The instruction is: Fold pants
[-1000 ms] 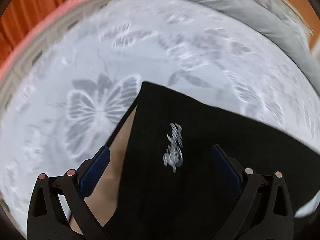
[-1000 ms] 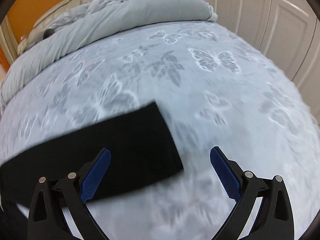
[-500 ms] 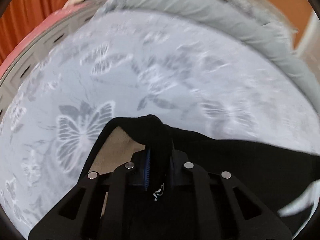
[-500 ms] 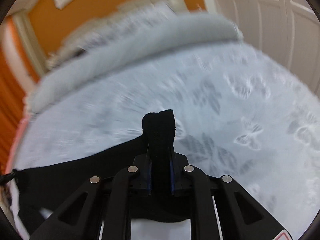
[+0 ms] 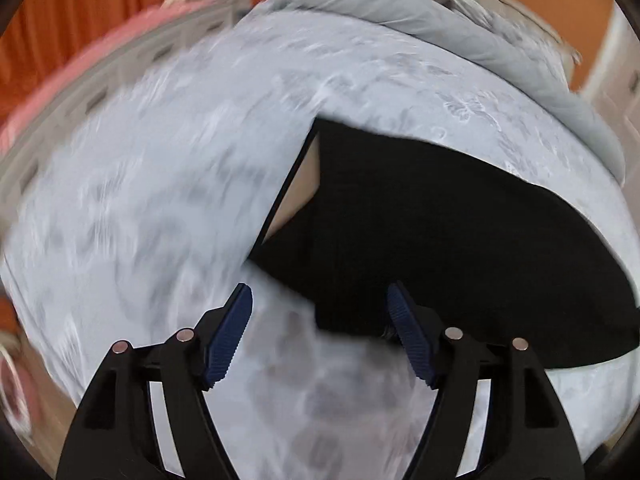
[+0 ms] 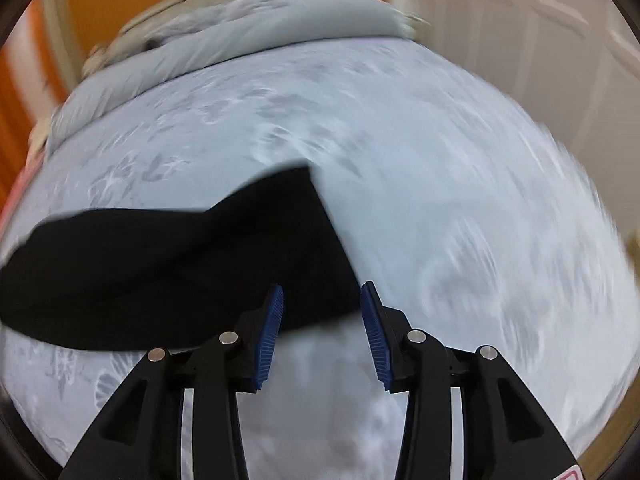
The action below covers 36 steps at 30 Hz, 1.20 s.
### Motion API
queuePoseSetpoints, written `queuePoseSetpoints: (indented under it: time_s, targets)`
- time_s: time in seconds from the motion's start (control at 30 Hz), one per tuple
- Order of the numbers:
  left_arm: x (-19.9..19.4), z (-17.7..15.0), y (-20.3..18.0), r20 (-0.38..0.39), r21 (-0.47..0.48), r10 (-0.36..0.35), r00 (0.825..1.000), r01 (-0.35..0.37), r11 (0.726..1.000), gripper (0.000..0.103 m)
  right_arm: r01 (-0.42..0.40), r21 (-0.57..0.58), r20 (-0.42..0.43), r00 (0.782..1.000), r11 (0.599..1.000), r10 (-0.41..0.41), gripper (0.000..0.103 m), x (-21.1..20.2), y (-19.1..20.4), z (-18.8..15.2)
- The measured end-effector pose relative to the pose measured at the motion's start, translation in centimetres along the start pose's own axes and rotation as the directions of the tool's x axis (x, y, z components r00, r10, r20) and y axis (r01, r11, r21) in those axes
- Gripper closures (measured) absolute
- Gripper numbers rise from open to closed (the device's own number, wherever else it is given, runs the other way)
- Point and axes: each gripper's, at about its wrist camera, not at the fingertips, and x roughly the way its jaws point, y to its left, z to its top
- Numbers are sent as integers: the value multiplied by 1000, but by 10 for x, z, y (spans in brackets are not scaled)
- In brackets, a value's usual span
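The black pants lie folded over on the pale butterfly-print bed cover, a beige lining showing at their left edge. In the left wrist view my left gripper hovers just short of the pants' near edge, jaws opening, nothing pressed between the blue pads. In the right wrist view the same pants stretch off to the left. My right gripper is at their near right corner, jaws opening; the cloth's edge shows between the pads, which do not press on it.
A rolled grey duvet lies along the far side of the bed cover. White closet doors stand at the right, orange curtains and a pink-topped bed edge at the left.
Half a second ago both grippers were shut on bunched black cloth, carrying it across the bed. Now both have let go, and the pants lie flat, folded over.
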Motion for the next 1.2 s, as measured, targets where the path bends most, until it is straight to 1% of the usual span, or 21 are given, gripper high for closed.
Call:
queuePoseSetpoints:
  time_s: [0.03,0.07,0.1,0.13,0.17,0.3,0.47,0.53,0.7,0.73,0.77,0.83,0.87,0.9,0.93,0.97,1.0,1.03,1.1,1.13,1.2]
  targets:
    - [-8,-7,9,5,-63,-47,999,47,997,34,-11,34,18,1000,999,10,59,-10,-6,-7]
    - [-18,-11,15,25,-113,-86,996,88,990,33,-34,62,57,998,998,30,50,-26,-9,-14]
    - [-25,-13,16,42,-146,-118,992,122,982,28,-48,67,86,995,997,42,38,-39,-6,-19]
    - [-30,-12,16,52,-164,-137,989,143,976,17,-61,69,115,992,996,53,32,-49,-3,-21]
    - [-33,-12,13,62,-179,-153,986,162,970,14,-85,72,140,987,994,74,22,-55,3,-22]
    - [-16,-4,-12,31,-211,-205,978,207,955,12,-224,124,168,965,967,202,20,-66,24,-28]
    - [34,6,-37,-86,-314,-259,962,221,923,15,-337,226,131,940,914,314,20,-40,49,-25]
    - [49,7,-44,-122,-329,-268,956,216,919,24,-336,252,106,942,908,319,20,-28,62,-18]
    - [55,8,-36,-133,-393,-281,951,209,895,28,-243,336,5,966,910,257,20,25,84,20]
    - [56,9,-34,-144,-394,-278,950,203,896,36,-227,358,-20,968,906,251,20,40,84,27]
    - [58,9,-34,-155,-390,-264,952,187,902,39,-197,380,-46,972,904,232,21,55,85,32]
    - [62,12,-35,-189,-360,-217,958,138,923,62,-111,399,-107,980,910,167,53,85,84,43]
    - [63,14,-36,-200,-342,-197,960,120,932,70,-77,394,-107,986,916,129,92,87,84,49]
    - [61,17,-35,-206,-326,-194,959,120,938,81,-142,416,-45,983,898,177,97,77,83,56]
    - [59,21,-33,-206,-322,-216,954,142,936,88,-232,430,45,971,872,237,97,58,80,61]
    - [55,26,-30,-198,-317,-239,951,169,933,89,-335,386,172,941,859,290,98,21,82,67]
    - [49,28,-29,-187,-306,-254,949,190,933,90,-365,325,229,926,872,301,98,-5,86,65]
    - [41,30,-29,-172,-277,-265,949,212,937,89,-359,288,247,923,888,294,98,-19,87,62]
    - [35,28,-28,-171,-239,-265,949,221,946,89,-300,270,230,943,915,241,99,-27,74,41]
    - [37,23,-28,-176,-226,-260,949,218,949,85,-247,301,177,964,921,200,98,-11,58,27]
    - [46,15,-25,-189,-218,-247,950,205,954,83,-145,365,10,988,920,152,82,35,29,-2]
